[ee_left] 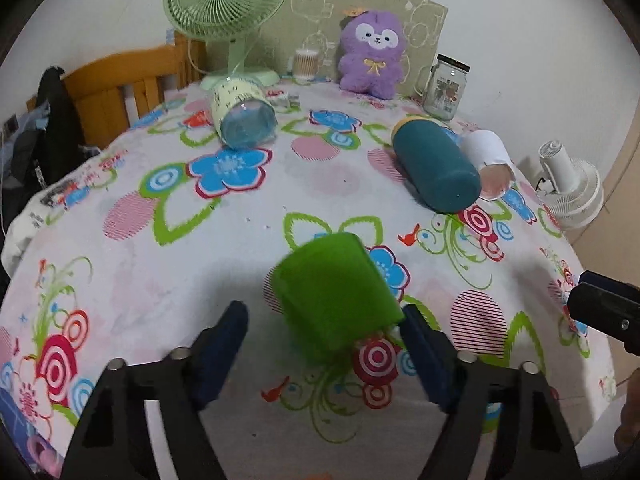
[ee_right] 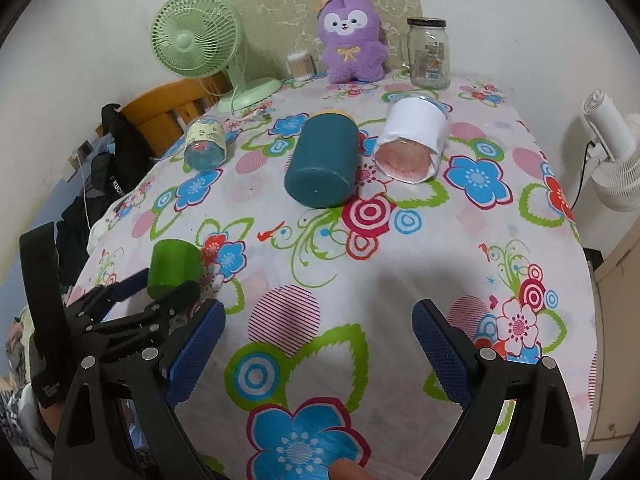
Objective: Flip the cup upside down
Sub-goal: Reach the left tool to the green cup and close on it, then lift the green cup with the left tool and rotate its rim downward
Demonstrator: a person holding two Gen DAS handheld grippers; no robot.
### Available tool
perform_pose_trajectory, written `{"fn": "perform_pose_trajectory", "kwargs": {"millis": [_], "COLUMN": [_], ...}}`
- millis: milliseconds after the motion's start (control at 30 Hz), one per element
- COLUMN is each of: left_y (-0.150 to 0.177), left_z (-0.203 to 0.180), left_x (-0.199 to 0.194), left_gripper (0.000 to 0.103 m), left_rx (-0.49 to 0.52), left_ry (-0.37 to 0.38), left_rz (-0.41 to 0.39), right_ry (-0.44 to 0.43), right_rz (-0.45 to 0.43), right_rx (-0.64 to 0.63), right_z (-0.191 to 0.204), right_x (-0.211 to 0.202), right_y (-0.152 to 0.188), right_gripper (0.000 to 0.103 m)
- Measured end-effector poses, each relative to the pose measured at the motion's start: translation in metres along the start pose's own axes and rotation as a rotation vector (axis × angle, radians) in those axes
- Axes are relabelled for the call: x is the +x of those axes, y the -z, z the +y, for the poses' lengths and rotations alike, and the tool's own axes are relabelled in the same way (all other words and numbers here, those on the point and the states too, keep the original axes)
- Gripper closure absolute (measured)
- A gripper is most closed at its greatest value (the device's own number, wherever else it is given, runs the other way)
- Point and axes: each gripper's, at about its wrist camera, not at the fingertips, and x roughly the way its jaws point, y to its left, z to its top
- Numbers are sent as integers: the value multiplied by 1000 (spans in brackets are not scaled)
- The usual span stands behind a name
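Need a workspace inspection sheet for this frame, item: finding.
Surface: floral tablecloth.
Job's things: green cup tilted between the left gripper fingers; grip unclear.
Clutter: teal cup, white cup, blue cup lying on their sides; glass jar, purple plush, green fan upright.
Grippers: right gripper open, empty.
Cables: fan cord.
Surroundings: white fan, wooden chair.

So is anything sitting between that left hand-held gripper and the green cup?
Nothing visible. The green cup lies tilted just ahead of the open left hand-held gripper, close by its right finger. The teal cup lies well beyond.
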Motion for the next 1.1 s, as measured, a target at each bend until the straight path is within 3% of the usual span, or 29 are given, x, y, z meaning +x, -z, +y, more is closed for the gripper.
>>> {"fn": "perform_pose_trajectory", "kwargs": {"millis": [200, 700, 933, 1100], "left_y": [-2, -9, -6, -10], "left_z": [-1, 6, 12, 17], "left_x": [-10, -46, -50, -52], "left_gripper": [38, 39, 40, 41], "left_rx": [10, 50, 86, 149], "left_ry": [-5, -13, -5, 70], "left_rz": [-31, -33, 22, 157], "right_ry": [-7, -10, -5, 0], "right_rz": [8, -8, -6, -8], "right_rx": [10, -32, -32, -35], "right_z": [-3, 17, 18, 19], "right_x": [2, -6, -9, -12], "right_y": [3, 9, 13, 16], "right_gripper": [7, 7, 7, 7]}}
